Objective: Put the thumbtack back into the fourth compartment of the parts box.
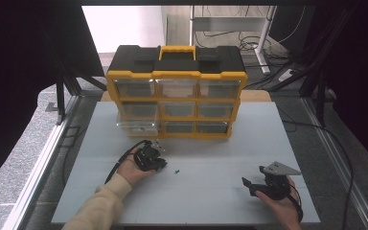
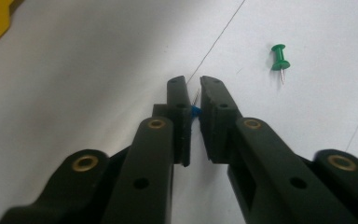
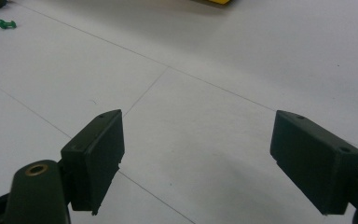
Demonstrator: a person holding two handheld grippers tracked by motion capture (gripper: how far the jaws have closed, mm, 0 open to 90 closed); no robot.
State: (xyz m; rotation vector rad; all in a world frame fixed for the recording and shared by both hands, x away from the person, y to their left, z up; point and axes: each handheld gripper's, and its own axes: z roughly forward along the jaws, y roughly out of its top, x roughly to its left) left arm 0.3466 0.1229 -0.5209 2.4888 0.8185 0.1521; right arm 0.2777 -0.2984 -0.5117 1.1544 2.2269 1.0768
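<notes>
A small blue push pin (image 2: 195,112) sits pinched between the two black jaws of my left gripper (image 2: 193,81), its needle pointing up past the tips. In the high view my left gripper (image 1: 159,144) hovers low over the white table (image 1: 220,201), just in front of the organizer's bottom-left drawer. A green push pin (image 2: 279,58) lies loose on the table to its right, also seen as a green push pin (image 1: 177,171) from above and a green push pin (image 3: 7,24) at far left. My right gripper (image 3: 198,121) stands wide open with nothing in it, resting at the front right as the right gripper (image 1: 248,187).
A yellow and black drawer organizer (image 1: 177,91) stands at the back of the table, its clear bottom-left drawer (image 1: 136,125) pulled partly out. A person's sleeve and hands come in from the front edge. Dark frames and cables flank the table.
</notes>
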